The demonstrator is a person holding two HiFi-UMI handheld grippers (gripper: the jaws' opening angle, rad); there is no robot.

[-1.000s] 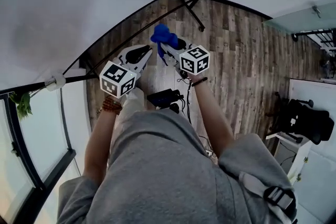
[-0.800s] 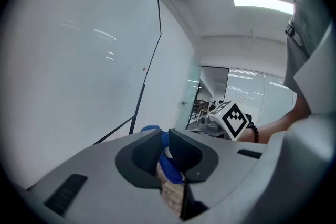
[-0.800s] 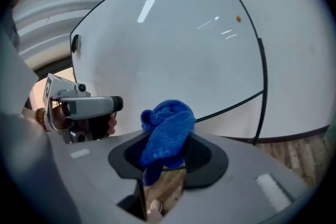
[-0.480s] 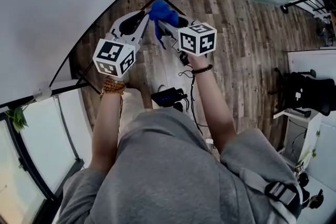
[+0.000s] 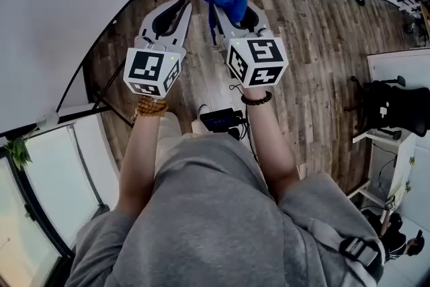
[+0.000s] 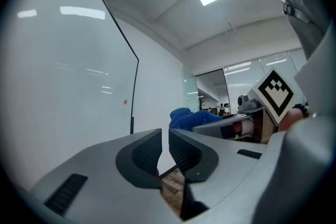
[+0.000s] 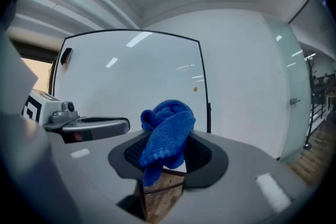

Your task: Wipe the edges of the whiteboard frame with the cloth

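Both grippers have risen since a second ago, nearer the whiteboard's thin black frame (image 7: 209,115).
The right gripper (image 7: 165,153) pinches the crumpled blue knitted cloth (image 7: 168,131) close to the frame's upright edge. The left gripper's (image 6: 164,145) jaws are almost together, nothing between them.

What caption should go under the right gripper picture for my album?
Right gripper clamps a blue cloth in front of the whiteboard.

cloth (image 7: 168,132) blue | whiteboard frame (image 7: 205,89) black | floor (image 5: 316,57) brown wood-grain | marker cube (image 5: 256,61) black-white squares
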